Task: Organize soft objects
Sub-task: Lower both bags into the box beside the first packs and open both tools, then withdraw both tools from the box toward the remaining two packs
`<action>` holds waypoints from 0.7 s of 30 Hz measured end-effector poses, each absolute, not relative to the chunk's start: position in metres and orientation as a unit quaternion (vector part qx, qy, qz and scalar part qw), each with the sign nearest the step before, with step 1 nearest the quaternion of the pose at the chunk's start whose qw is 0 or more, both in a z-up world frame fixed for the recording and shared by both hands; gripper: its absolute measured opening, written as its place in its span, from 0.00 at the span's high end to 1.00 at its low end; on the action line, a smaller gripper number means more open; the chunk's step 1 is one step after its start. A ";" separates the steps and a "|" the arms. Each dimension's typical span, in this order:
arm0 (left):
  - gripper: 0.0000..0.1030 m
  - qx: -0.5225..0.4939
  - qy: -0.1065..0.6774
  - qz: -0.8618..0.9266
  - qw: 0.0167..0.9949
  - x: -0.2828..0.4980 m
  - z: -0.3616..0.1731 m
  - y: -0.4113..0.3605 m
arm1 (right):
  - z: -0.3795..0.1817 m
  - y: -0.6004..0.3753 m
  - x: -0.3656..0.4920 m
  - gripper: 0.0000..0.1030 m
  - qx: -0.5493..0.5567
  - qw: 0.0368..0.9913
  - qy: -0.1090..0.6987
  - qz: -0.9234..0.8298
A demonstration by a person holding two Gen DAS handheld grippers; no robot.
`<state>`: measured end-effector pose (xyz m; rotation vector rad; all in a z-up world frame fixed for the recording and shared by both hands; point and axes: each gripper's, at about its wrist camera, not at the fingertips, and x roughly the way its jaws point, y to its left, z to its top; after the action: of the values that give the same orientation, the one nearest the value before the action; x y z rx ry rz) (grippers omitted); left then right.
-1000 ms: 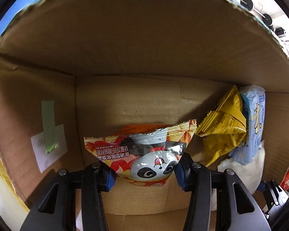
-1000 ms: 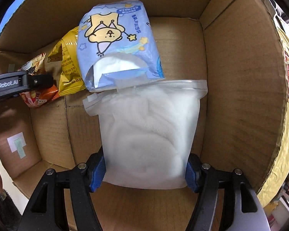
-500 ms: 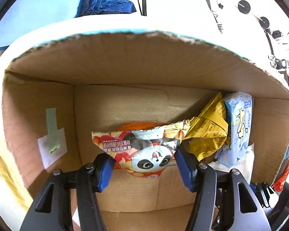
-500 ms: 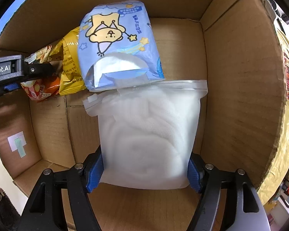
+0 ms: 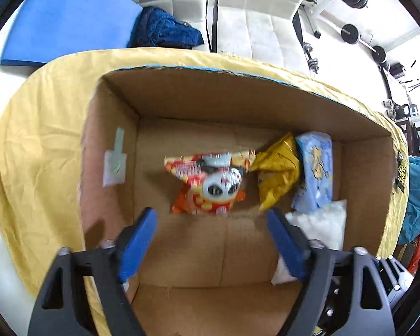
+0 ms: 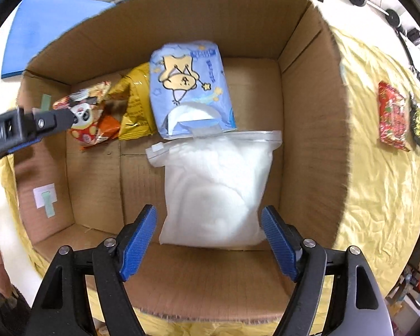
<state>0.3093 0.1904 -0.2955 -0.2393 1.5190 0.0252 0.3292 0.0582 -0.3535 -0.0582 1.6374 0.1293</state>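
Cardboard box (image 6: 308, 112) on a yellow-clothed tabletop (image 6: 378, 196) holds a panda snack bag (image 5: 210, 180), gold packet (image 5: 277, 176), blue tissue pack (image 6: 190, 89) and white zip bag (image 6: 215, 190). Both the left gripper (image 5: 210, 240) and right gripper (image 6: 208, 240) hang above, jaws opening and empty. Only the right wrist view shows a red packet (image 6: 392, 116) near the tabletop's right edge.
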 end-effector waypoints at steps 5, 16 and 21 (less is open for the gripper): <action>0.07 -0.113 0.667 0.017 0.736 0.294 -0.270 0.201 | -0.328 0.057 0.318 0.12 -0.037 0.699 0.711 0.065; 0.05 -0.108 0.611 0.030 0.784 0.243 -0.218 0.202 | -0.278 0.042 0.260 0.04 -0.036 0.733 0.674 0.080; 0.05 -0.085 0.592 0.028 0.801 0.214 -0.190 0.188 | -0.240 0.035 0.233 0.04 -0.034 0.755 0.648 0.090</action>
<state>0.2138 0.1881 -0.1900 -0.1812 1.2686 0.0597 0.2330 0.0355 -0.2405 -0.0742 1.4143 0.1970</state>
